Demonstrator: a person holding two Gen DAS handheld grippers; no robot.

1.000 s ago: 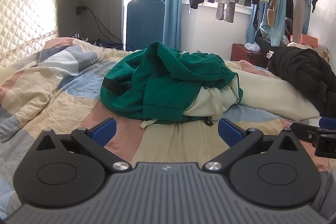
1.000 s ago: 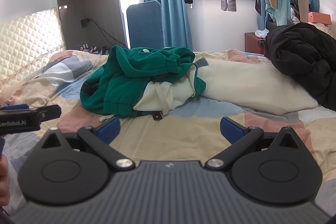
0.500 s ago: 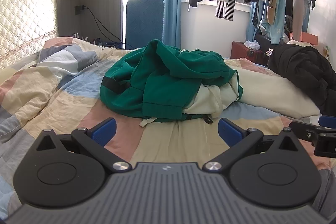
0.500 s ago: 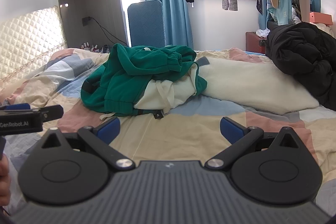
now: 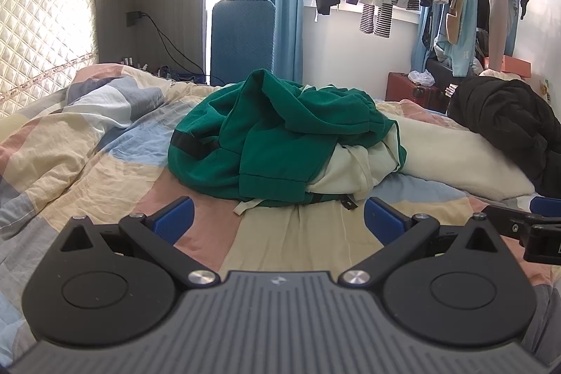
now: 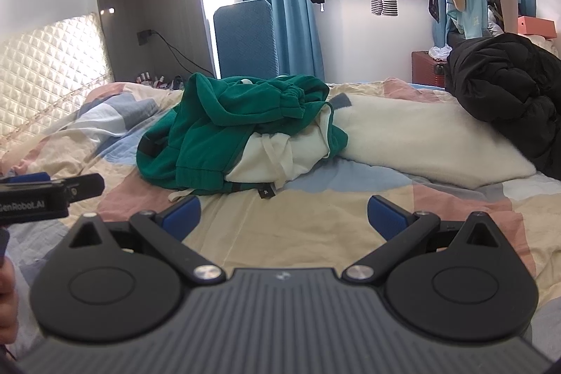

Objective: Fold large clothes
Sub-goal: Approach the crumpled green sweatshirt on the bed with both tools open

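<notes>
Nearest the cameras, the left gripper (image 5: 278, 214) and the right gripper (image 6: 284, 211) are both hovering low over the patchwork quilt (image 5: 87, 160) of the bed, each with its blue fingers (image 5: 173, 219) spread wide and holding nothing.

Just beyond them, in the middle of the bed, the green sweatshirt (image 5: 266, 142) is lying in a crumpled heap with its cream lining (image 5: 354, 172) turned out on the right side. It looks like thick fleece: soft, limp, fairly bulky, probably not slippery, and likely to sag and drag rather than keep a shape when lifted. The ribbed hem (image 5: 271, 188) facing the grippers is a firm doubled edge and seems the best place to take hold, one gripper at each end, so the body can be shaken out flat. The cream drawstring (image 5: 247, 206) trailing onto the quilt is too thin to lift by.

Behind the heap, a cream pillow (image 6: 420, 142) is lying with the sweatshirt's right edge resting against it, and a black puffer coat (image 6: 508, 93) is sitting on its far end.

The right wrist view is showing a gathered cuff or waistband (image 6: 291, 93) on top of the heap, and the small black tag (image 6: 265, 192) more plainly; the left wrist view is showing the dark band (image 5: 191, 144) on the left flank more squarely. Each view is catching the other gripper at its edge.
</notes>
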